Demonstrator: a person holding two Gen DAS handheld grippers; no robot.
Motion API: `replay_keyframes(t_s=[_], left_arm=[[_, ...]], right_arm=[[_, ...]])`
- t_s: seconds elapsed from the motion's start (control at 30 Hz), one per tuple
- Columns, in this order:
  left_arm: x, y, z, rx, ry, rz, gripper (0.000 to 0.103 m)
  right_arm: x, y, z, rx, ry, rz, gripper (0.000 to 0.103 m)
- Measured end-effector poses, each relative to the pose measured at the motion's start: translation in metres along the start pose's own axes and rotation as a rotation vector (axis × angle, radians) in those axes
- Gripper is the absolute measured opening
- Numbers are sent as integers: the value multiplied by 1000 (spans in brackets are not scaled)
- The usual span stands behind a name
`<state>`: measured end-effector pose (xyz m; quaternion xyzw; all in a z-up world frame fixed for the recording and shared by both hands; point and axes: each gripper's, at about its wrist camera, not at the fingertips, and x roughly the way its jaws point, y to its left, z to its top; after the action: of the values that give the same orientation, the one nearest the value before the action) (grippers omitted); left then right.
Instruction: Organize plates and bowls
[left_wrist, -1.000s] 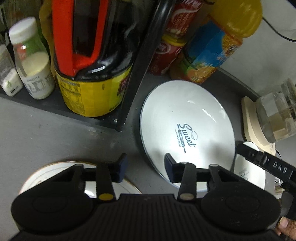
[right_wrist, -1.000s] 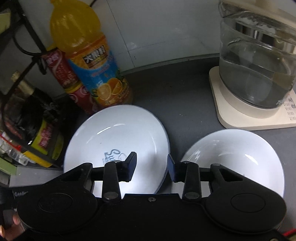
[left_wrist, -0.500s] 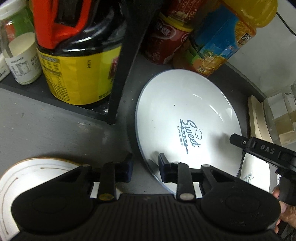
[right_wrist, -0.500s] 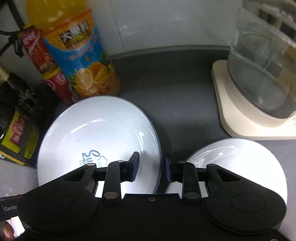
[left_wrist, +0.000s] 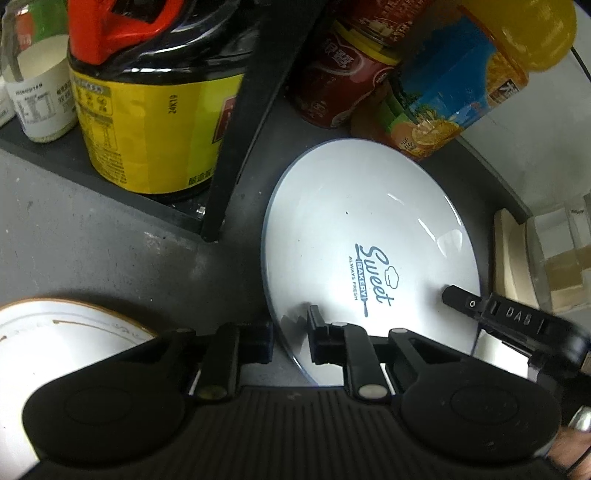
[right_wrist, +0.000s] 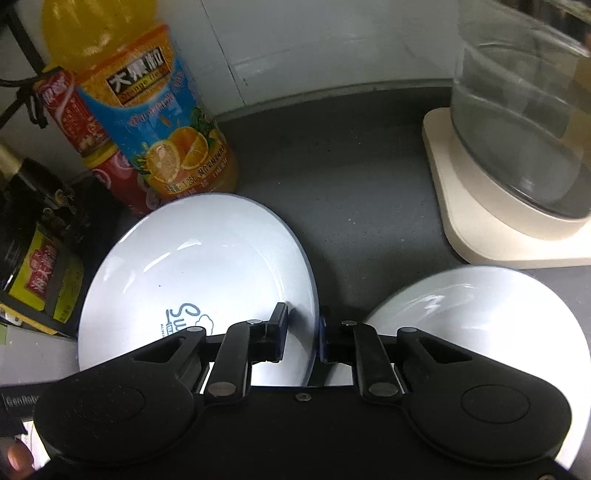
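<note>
- The left gripper (left_wrist: 290, 341) straddles the near-left rim of the round white plate with the blue "Sweet Bakery" print (left_wrist: 369, 254); its jaws have just been closing, one finger on the plate's face, the other outside over the grey counter (left_wrist: 110, 251).
- The right gripper (right_wrist: 303, 334) takes the same plate (right_wrist: 195, 280) at its right rim, jaws likewise just closing, with the rim between the blue pads.
- Both look clamped on the rim, or very nearly; I'd judge a two-sided hold, to lift the plate level.
- The plate lies on the counter, touching or just short of the orange juice bottle (right_wrist: 147, 110).
- A plain white bowl (right_wrist: 480, 317) sits just beside it on the right, and a white gold-rimmed plate (left_wrist: 66, 328) lies to the left.
</note>
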<state>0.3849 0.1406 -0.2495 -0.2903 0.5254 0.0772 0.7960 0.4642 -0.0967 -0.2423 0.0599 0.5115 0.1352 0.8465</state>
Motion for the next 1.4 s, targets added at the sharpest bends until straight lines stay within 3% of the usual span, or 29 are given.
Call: replay_keyframes(t_s=[0.3, 0.77, 1.4], left_arm=[[-22, 11, -2, -22, -19, -51, 11], [-53, 21, -22, -49, -34, -44, 12], [-118, 21, -50, -41, -141, -27, 12]], right_arm=[[-34, -7, -7, 93, -41, 83, 7], [-63, -5, -22, 70, -60, 153, 8], [-106, 11, -35, 26, -108, 260, 8]])
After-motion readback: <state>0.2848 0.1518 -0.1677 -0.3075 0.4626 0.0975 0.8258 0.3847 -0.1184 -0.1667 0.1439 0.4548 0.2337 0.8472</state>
